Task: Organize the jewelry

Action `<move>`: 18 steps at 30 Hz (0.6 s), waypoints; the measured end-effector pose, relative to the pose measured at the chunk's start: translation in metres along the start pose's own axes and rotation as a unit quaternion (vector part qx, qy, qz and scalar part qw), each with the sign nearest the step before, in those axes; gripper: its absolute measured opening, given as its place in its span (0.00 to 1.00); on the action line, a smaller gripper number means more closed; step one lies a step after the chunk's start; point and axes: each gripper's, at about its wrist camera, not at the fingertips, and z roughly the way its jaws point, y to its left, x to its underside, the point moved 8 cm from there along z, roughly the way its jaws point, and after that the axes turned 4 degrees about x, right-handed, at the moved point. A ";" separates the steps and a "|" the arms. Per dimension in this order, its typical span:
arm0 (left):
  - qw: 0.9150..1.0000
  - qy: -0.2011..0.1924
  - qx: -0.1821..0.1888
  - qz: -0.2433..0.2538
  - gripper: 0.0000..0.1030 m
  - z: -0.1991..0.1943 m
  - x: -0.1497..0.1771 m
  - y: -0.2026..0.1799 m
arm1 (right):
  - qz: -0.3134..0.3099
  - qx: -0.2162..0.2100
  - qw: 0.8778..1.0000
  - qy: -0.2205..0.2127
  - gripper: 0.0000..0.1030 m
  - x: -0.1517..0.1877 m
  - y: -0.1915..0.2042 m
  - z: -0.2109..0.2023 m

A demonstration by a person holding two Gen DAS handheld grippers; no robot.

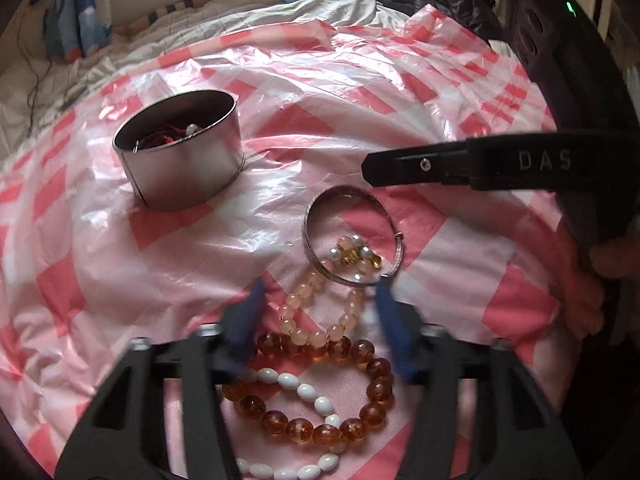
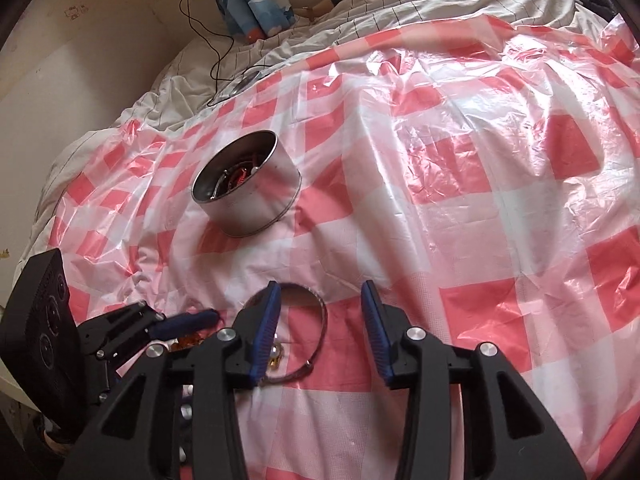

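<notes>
A round metal tin (image 1: 180,156) holding red jewelry sat at left on the bed's pink checked plastic sheet (image 1: 80,272). The left claw (image 1: 320,312) gaped wide over bead bracelets (image 1: 320,360); the right claw (image 2: 320,312), equally wide, hovered above a silver bangle (image 1: 352,236)

A bed (image 2: 420,4) with rumpled white grid-lined bedding lies under a glossy pink-and-white checked plastic sheet (image 2: 460,152), against a stained beige wall (image 2: 88,32); a black cable (image 2: 218,56) trails down onto it
</notes>
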 end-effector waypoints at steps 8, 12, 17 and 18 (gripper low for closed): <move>0.997 -0.023 0.052 -0.053 0.07 -0.027 0.004 0.011 | -0.004 -0.003 1.000 -0.001 0.48 0.000 0.002 -0.001; 0.995 -0.053 0.046 -0.072 0.07 -0.049 0.004 0.025 | -0.023 0.007 1.000 -0.001 0.50 0.003 0.008 0.001; 0.993 -0.055 -0.018 -0.104 0.07 -0.061 0.012 0.061 | -0.097 0.018 0.995 -0.015 0.57 0.008 0.036 0.000; 0.992 -0.050 -0.030 -0.109 0.07 -0.061 0.015 0.068 | -0.124 0.032 0.992 -0.021 0.60 0.010 0.044 0.000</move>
